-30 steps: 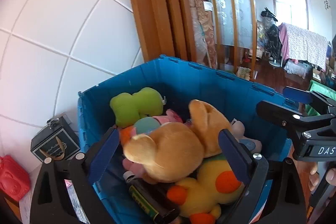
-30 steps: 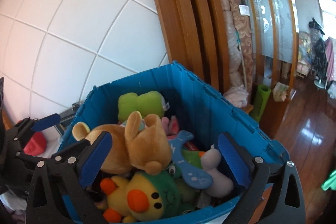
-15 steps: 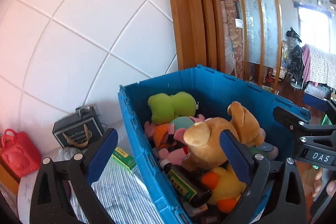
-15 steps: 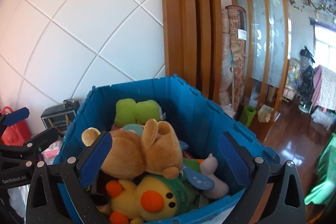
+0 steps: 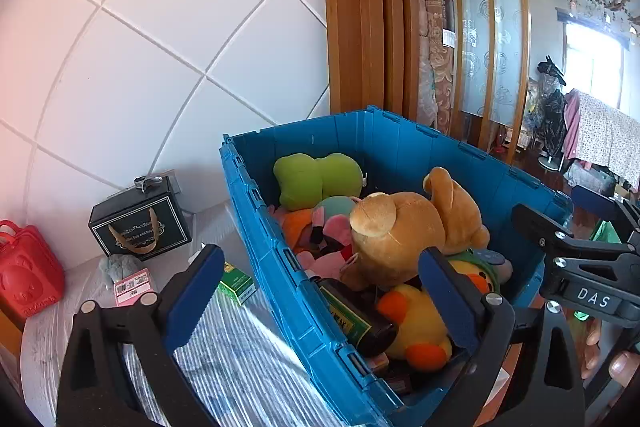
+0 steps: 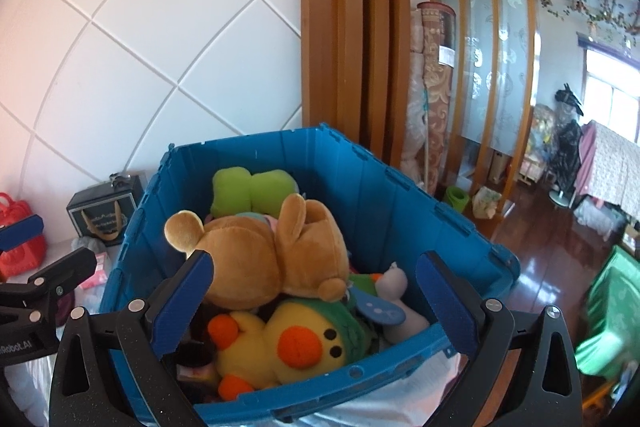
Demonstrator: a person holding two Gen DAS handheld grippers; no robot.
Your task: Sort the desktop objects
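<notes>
A blue plastic crate [image 5: 280, 267] [image 6: 384, 195] stands on the table, full of toys. A brown plush bear [image 5: 404, 231] [image 6: 264, 255] lies on top, with a yellow duck plush [image 5: 416, 327] [image 6: 288, 343], a green plush [image 5: 316, 179] [image 6: 252, 187] and a dark bottle with a green label [image 5: 352, 319]. My left gripper [image 5: 320, 291] is open and empty, above the crate's left wall. My right gripper [image 6: 316, 295] is open and empty, above the crate's near edge.
On the table left of the crate lie a small green box [image 5: 236, 283], a pink packet [image 5: 132, 283], a grey plush [image 5: 116, 265], a black gift box [image 5: 140, 223] and a red bag [image 5: 24, 275]. A white tiled wall stands behind. A wooden floor lies to the right [image 6: 540, 267].
Both grippers have drawn back and up from the crate. The left view has swung left, so the table beside the crate shows now. The brown bear lies loose in the crate.
</notes>
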